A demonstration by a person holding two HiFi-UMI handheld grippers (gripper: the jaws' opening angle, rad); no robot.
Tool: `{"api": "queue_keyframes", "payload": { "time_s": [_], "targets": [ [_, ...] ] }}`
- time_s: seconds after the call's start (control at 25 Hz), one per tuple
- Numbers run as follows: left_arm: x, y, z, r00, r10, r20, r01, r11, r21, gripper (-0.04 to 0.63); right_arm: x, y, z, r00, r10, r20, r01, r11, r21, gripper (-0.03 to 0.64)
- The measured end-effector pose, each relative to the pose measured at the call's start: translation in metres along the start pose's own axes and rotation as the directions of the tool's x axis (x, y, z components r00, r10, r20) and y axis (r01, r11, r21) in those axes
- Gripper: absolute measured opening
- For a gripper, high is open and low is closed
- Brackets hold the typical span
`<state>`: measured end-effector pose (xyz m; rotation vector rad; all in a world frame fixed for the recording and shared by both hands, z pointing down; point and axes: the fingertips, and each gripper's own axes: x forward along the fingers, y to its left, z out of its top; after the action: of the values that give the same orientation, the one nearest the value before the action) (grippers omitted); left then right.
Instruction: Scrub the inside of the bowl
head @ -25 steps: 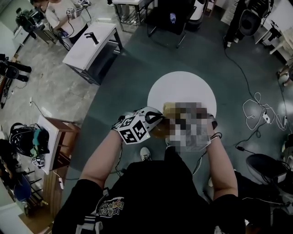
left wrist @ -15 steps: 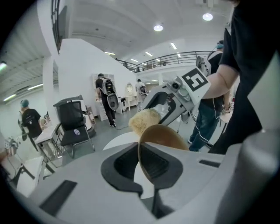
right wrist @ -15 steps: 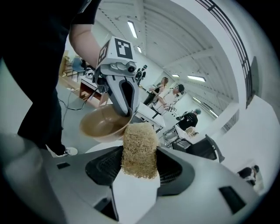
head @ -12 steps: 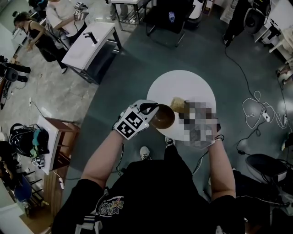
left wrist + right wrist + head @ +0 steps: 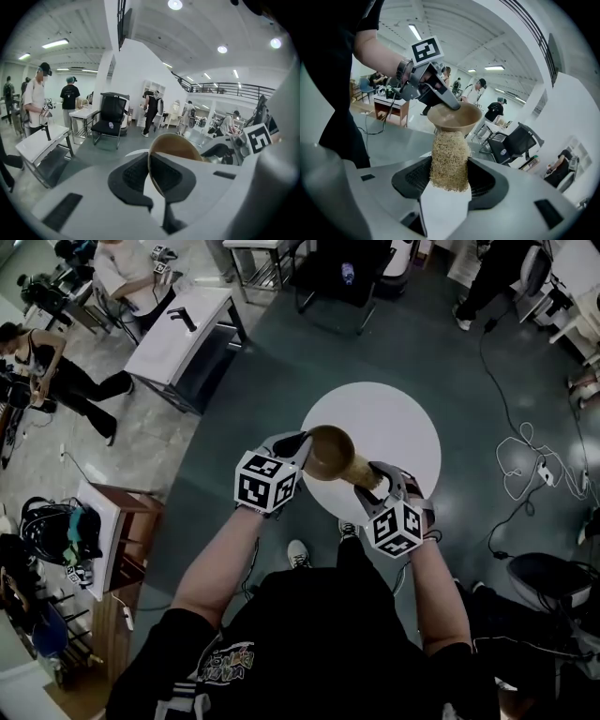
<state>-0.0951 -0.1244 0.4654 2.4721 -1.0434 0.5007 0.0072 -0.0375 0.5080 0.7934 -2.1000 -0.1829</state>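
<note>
Head view: the bowl (image 5: 330, 452) is being pinched by its rim in the closed left gripper (image 5: 302, 448) above the round table (image 5: 398, 413), and the loofah scrubber (image 5: 359, 468), being clamped in the right gripper (image 5: 373, 482), is probably best being guided over the rim and pressed inside.

The worktop (image 5: 398, 423) is round and white. It stands on a dark green floor (image 5: 272, 381). A white cable (image 5: 544, 480) lies on the floor to the worktop's right, and a shoe (image 5: 298, 554) rests near its front edge.

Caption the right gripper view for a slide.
Right claw clamps a fibrous scrubber; left claw holds the brown bowl ahead.
</note>
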Motion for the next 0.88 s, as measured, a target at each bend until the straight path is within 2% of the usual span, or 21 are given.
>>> {"api": "queue_keyframes", "payload": {
  "time_s": [0.2,0.48,0.72,0.88],
  "targets": [
    [0.001,0.005,0.005,0.998,0.058,0.029,-0.056,0.996,-0.063,0.018,0.008,0.018,0.007,1.0,0.019,0.009,-0.02,0.994,0.107,0.242],
    [0.004,-0.007,0.009,0.996,0.065,0.054,-0.06,0.993,-0.098,0.018,0.023,0.046,0.033,0.996,0.079,0.043,-0.084,0.99,0.111,0.242],
    [0.0,-0.012,0.011,0.994,0.071,0.083,-0.058,0.986,-0.159,0.018,0.03,0.048,0.055,0.994,0.051,0.098,-0.069,0.98,0.185,0.242],
    [-0.001,-0.01,0.01,0.993,0.074,0.087,-0.059,0.984,-0.166,0.018,0.03,0.048,0.055,0.994,0.041,0.104,-0.062,0.977,0.205,0.242]
  ]
}}
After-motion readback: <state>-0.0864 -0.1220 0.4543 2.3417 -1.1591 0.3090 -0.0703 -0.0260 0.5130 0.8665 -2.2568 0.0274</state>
